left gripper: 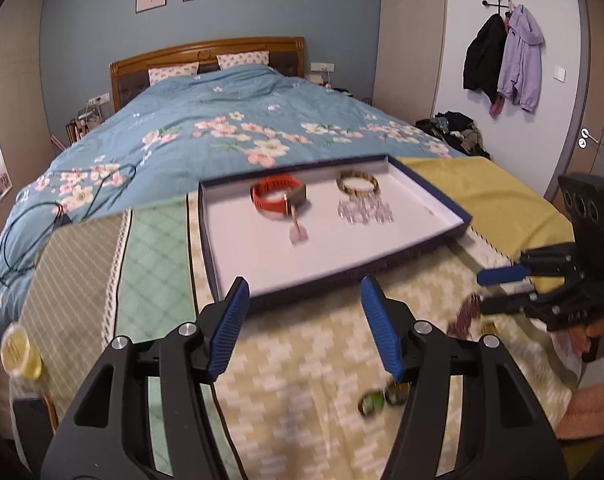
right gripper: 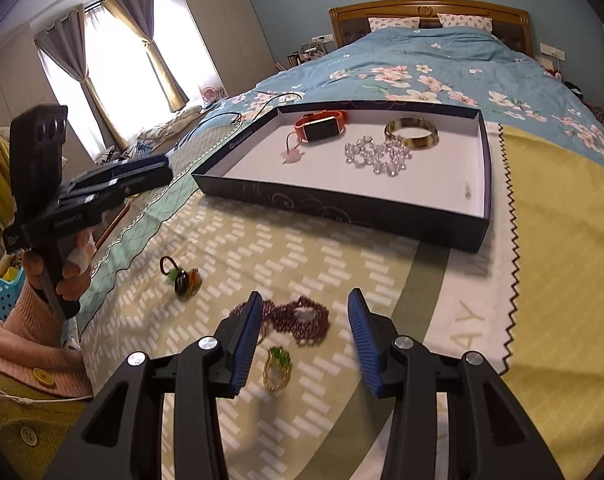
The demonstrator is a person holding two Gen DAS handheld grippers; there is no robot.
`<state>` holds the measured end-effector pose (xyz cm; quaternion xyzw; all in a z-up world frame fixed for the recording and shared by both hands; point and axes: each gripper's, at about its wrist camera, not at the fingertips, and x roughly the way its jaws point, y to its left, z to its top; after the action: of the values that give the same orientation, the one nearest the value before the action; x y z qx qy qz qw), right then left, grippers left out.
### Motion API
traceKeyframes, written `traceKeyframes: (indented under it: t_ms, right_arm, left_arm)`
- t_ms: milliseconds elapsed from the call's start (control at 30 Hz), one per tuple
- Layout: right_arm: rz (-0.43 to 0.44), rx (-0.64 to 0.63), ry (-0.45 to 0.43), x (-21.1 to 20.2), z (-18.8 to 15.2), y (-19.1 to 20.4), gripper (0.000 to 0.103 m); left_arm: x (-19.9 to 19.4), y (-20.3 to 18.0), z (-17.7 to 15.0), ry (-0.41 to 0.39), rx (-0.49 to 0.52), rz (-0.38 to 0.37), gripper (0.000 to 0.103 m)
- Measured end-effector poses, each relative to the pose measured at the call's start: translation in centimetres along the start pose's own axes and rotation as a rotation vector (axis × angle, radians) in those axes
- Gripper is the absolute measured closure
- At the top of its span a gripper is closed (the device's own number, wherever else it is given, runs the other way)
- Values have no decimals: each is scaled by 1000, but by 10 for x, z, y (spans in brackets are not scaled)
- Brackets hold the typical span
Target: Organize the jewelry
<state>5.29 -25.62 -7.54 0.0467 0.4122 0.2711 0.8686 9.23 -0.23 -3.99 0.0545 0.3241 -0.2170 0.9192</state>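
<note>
A shallow rectangular tray [right gripper: 341, 208], dark blue outside with pale swirl prints and plain white inside, is laid on a patterned cloth [right gripper: 302, 256] at the foot of a bed, its long axis running across the bed's width. Inside the tray, toward its far wall, an orange-strapped watch [right gripper: 321, 125] with a dark square face is seen lying on its side, strap loop along that wall; a gold bangle [right gripper: 411, 132] lies flat beside it, and a heap of clear faceted beads [right gripper: 377, 155] is spread in front of the bangle. A small pink charm [right gripper: 293, 153] on a thin cord lies in front of the watch. On the cloth before the tray, a coiled purple bead strand [right gripper: 298, 318], a gold ring [right gripper: 277, 368] with a green stone and a glossy amber-green bauble [right gripper: 186, 280] are scattered. The right gripper [right gripper: 303, 336] is held open over the strand, nothing clasped. The left gripper [left gripper: 303, 322] is likewise spread, empty, before the tray's near wall. Letters "AY" are read on a white towel [right gripper: 471, 320] beside the tray.
</note>
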Motion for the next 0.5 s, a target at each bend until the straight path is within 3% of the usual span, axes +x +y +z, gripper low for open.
traceKeyframes:
  t_ms: [500]
  right_arm:
    - [-27, 20, 19, 7, 0, 0, 82]
  left_arm:
    - [-10, -30, -39, 62, 79, -105, 46]
